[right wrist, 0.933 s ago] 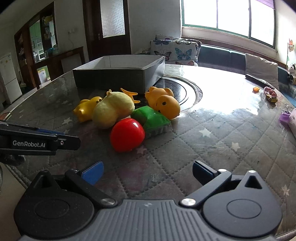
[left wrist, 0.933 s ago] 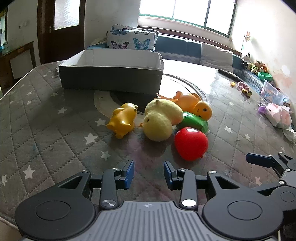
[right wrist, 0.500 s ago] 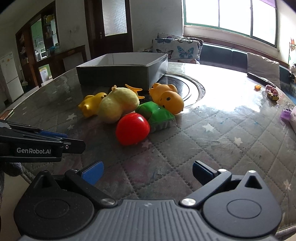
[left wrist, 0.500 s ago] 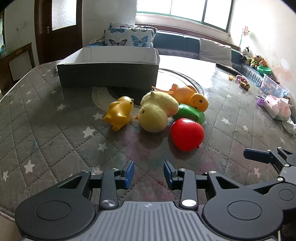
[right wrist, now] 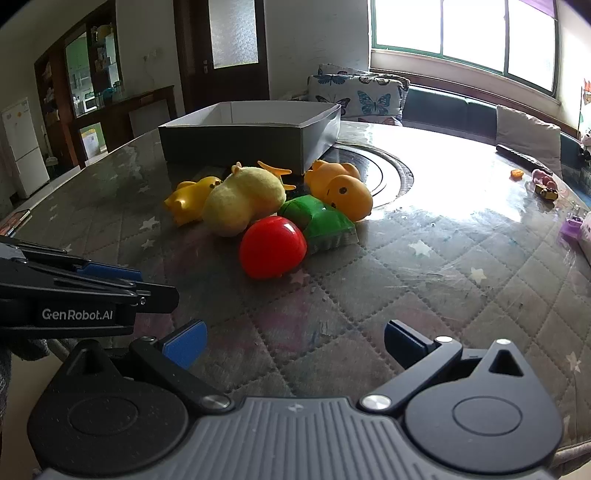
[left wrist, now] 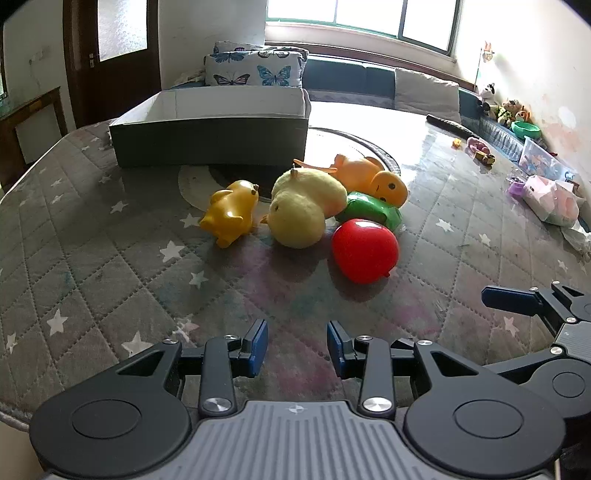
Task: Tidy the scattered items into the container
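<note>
Five toys lie by one box [left wrist: 210, 138]: two ducks, chick, green toy, red ball [left wrist: 365, 249]. Left gripper [left wrist: 297, 347] and right gripper [right wrist: 293, 341] both gape empty.

Pretty lived-in room. Big window [right wrist: 461, 35] with a green frame along the far wall, daylight pouring in and glaring off the table's plastic cover [right wrist: 436, 206]. Under the window runs a dark teal bench sofa [left wrist: 347, 79] with butterfly-print pillows [left wrist: 255, 68] and a plain grey cushion [left wrist: 424, 88]. Dark wooden door [right wrist: 225, 48] with a frosted pane (closed) on the white wall. Off to the left, a dark wood cabinet [right wrist: 85, 85] with shelves and a white fridge [right wrist: 20, 147]. Stuffed toys [left wrist: 506, 109] are piled in the right-hand corner.
</note>
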`<state>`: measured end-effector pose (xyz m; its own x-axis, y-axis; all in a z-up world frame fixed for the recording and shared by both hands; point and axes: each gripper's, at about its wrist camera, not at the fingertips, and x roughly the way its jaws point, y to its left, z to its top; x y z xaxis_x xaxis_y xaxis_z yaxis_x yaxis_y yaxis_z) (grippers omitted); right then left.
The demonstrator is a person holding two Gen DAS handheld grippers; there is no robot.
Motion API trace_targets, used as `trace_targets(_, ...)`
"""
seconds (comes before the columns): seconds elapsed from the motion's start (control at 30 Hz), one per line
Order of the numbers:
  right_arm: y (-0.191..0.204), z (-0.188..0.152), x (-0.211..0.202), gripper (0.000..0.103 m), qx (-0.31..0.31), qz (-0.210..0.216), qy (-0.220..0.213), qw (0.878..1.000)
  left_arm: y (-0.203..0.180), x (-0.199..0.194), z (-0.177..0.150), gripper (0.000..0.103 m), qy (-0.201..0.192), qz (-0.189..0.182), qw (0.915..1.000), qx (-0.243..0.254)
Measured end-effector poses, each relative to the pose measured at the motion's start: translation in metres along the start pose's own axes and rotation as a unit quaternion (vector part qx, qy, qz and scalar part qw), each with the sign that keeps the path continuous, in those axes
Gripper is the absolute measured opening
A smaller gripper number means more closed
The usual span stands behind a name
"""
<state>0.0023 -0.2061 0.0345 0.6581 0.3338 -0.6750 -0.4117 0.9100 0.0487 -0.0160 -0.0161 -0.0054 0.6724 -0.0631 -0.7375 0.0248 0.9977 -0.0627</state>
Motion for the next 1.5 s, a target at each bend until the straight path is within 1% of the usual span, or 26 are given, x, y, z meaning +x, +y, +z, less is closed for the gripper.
trace_targets(0.6,-0.003,0.0,0.003,0.103,0.0,-0.006,0.005,1.0,-0.003,0.007,0.0,0.039,0.009,0.001,1.0,0.003)
trace_targets(1.5,-0.003,0.007,0.011,0.103,0.0,-0.005,0.008,1.0,-0.001,0.017,0.01,0.039,0.015,-0.006,0.9999,-0.003)
